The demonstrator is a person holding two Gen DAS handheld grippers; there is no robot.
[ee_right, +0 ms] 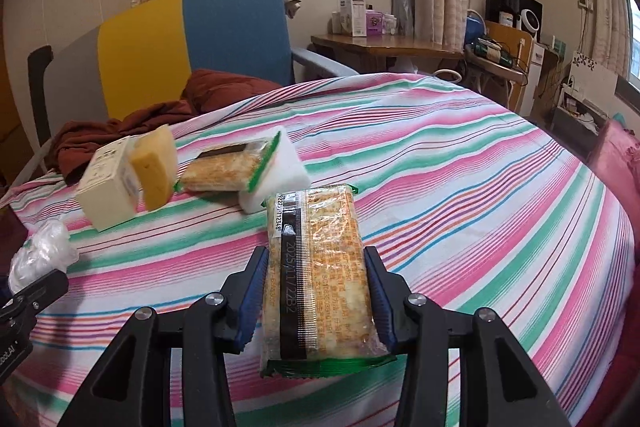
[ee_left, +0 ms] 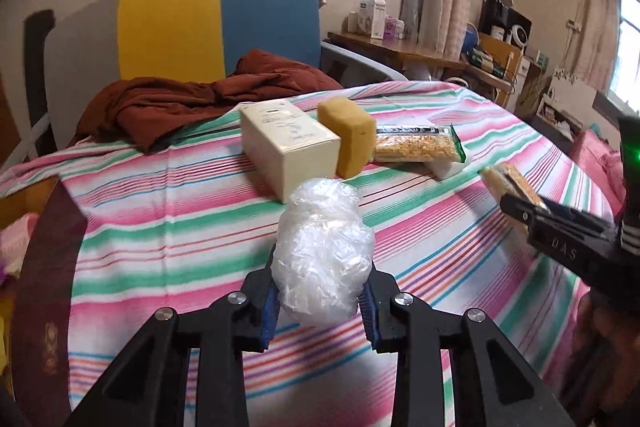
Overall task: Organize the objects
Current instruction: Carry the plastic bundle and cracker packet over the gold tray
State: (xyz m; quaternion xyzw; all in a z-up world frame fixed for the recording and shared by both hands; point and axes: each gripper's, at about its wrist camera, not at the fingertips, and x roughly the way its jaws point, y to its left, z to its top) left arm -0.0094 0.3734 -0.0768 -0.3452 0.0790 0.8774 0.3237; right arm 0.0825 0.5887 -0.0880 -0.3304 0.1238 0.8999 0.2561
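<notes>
My left gripper [ee_left: 320,301] is shut on a crumpled clear plastic bag [ee_left: 324,251], held above the striped bedsheet [ee_left: 160,227]. My right gripper [ee_right: 316,299] is shut on a cracker packet [ee_right: 320,275] with a green edge; this gripper also shows at the right of the left wrist view [ee_left: 520,203]. Ahead lie a cream box [ee_left: 288,147], a yellow sponge [ee_left: 352,139] leaning on it, a second cracker packet [ee_left: 418,145] and a white block [ee_right: 276,171] under that packet. The bag also shows at the left of the right wrist view [ee_right: 38,255].
A dark red cloth [ee_left: 172,103] lies bunched at the far left of the bed. A blue and yellow chair [ee_left: 216,23] stands behind it. A wooden desk [ee_left: 400,51] with boxes and cluttered shelves [ee_left: 508,39] stand at the back right.
</notes>
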